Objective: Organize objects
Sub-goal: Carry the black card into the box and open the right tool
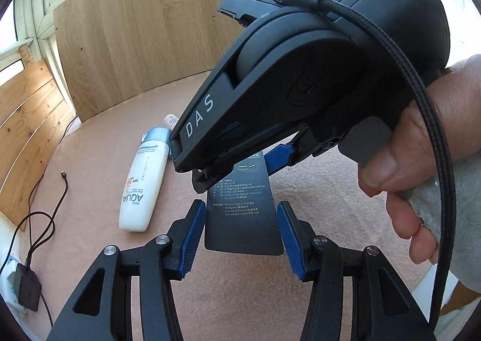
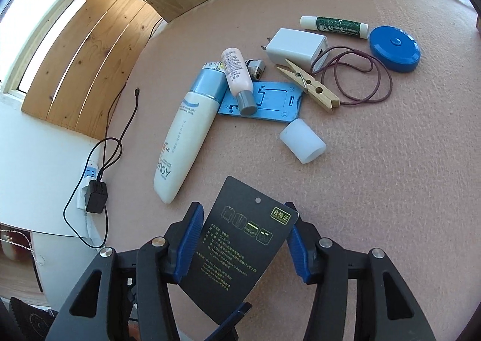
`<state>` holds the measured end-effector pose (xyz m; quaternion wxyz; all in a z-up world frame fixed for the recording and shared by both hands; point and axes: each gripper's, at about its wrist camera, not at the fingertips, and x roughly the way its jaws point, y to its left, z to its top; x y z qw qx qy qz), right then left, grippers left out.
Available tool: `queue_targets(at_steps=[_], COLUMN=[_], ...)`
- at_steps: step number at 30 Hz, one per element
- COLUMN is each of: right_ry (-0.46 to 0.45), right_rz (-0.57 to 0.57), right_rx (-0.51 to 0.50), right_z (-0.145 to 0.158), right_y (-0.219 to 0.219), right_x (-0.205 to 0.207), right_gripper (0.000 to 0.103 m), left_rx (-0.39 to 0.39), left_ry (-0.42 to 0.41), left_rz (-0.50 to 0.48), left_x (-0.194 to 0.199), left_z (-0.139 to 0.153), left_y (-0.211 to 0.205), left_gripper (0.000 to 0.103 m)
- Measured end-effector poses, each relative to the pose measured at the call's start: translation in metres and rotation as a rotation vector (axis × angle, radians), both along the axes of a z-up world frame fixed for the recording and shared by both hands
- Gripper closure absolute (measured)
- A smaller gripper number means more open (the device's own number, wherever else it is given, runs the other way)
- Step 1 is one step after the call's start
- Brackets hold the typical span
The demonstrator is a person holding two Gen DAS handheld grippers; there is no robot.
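A black printed card (image 1: 243,211) (image 2: 240,247) hangs between both grippers above the pink table (image 2: 375,175). My left gripper (image 1: 240,229) has its blue pads on either side of the card with a small gap. My right gripper (image 2: 243,238) straddles the card edge-on; in the left wrist view its body (image 1: 315,70) fills the upper right, with one blue finger (image 1: 279,157) behind the card's top. A white AQUA sunscreen bottle (image 2: 186,130) (image 1: 144,184) lies on the table to the left.
On the table lie a pink mini bottle (image 2: 237,76), blue plastic stand (image 2: 264,100), white cap (image 2: 302,145), wooden clothespin (image 2: 309,85), white charger (image 2: 296,44), brown loop cord (image 2: 354,79), blue round case (image 2: 393,47), green tube (image 2: 333,26). A power strip (image 2: 90,190) lies past the left edge.
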<state>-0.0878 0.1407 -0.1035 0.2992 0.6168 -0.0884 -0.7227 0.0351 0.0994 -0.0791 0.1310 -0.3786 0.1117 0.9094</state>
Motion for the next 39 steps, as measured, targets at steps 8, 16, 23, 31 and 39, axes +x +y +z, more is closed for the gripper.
queue_targets(at_steps=[8, 16, 23, 31, 39], right_ry=[0.039, 0.100, 0.162, 0.214, 0.232], right_rz=[-0.016, -0.081, -0.154, -0.266, -0.368], right_rx=[-0.016, -0.038, -0.048, -0.062, -0.055], right_z=[0.017, 0.045, 0.067, 0.090, 0.094], right_y=[0.009, 0.055, 0.123, 0.220, 0.309], right_x=[0.000, -0.008, -0.023, -0.047, -0.070], right_gripper=[0.055, 0.056, 0.056, 0.056, 0.056], left_rx=[0.022, 0.024, 0.019, 0.011, 0.013], left_ry=[0.009, 0.050, 0.089, 0.119, 0.112], left_rz=[-0.010, -0.078, -0.153, -0.259, -0.350], left_x=[-0.004, -0.018, -0.037, -0.065, -0.097], left_z=[0.012, 0.031, 0.045, 0.056, 0.054], left_y=[0.001, 0.040, 0.099, 0.185, 0.262], left_gripper=[0.050, 0.050, 0.050, 0.050, 0.050])
